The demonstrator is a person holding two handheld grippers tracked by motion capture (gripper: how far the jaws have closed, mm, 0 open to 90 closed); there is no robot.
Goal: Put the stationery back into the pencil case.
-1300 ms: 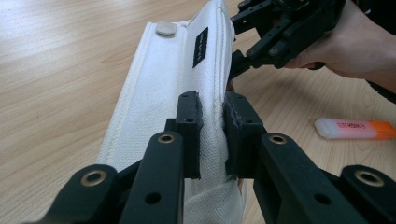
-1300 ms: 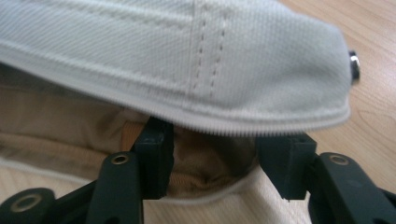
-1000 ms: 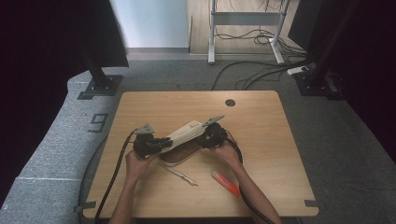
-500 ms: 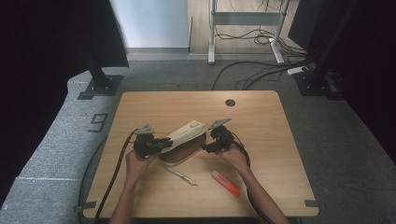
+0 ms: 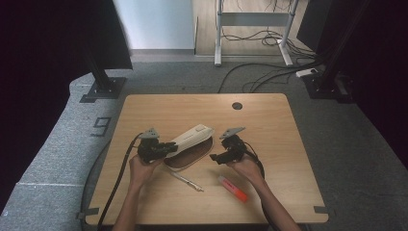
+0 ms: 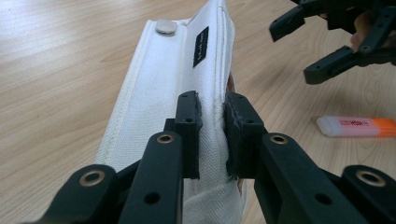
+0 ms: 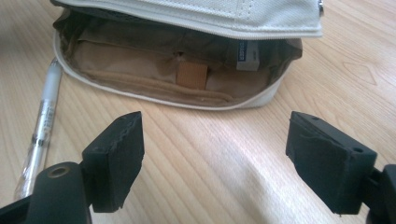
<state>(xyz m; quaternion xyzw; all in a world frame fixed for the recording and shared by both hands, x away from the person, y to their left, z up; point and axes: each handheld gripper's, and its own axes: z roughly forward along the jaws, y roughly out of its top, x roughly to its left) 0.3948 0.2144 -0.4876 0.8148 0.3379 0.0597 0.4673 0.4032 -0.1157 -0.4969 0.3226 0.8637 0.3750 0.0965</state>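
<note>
left gripper: clamped on pencil case lid edge, held raised | right gripper: jaws spread, empty, facing the opening | case mid-table (brown lining visible) | pen, highlighter beside it

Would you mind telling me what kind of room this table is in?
Probably a lab or recording studio: black curtains hang at both sides, cables trail over the grey carpet, and a bare wooden table stands alone.
</note>
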